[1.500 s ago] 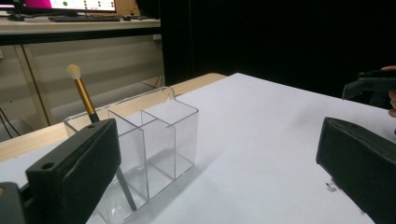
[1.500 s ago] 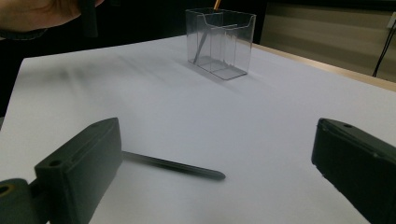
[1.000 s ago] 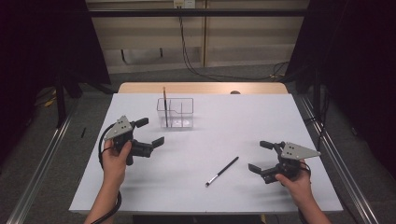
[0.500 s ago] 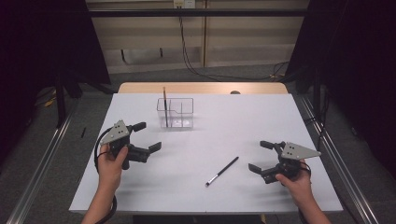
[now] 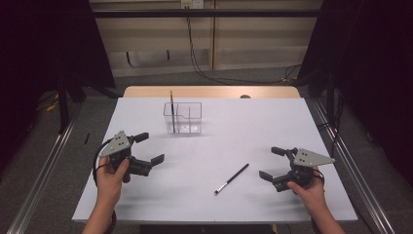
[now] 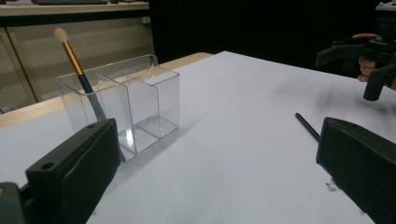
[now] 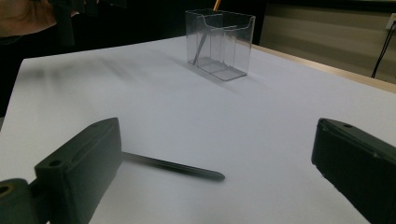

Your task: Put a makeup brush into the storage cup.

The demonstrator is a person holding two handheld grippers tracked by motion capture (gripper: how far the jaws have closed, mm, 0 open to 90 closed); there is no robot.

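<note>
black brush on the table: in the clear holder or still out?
Out. The black brush lies flat on the white table, apart from the clear holder, between the two hand-held grippers; neither touches it.

A slim black brush (image 5: pixel 232 179) lies flat on the white table (image 5: pixel 243 126), pale tip towards the near edge, between both grippers, touching neither.

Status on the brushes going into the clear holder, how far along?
Done: one brush stands in the clear holder. In hand: nothing; the left gripper and right gripper are both open and empty. Left: the black brush lies flat on the table between them, nearer the right gripper, not yet gripped. Roughly halfway.
</note>
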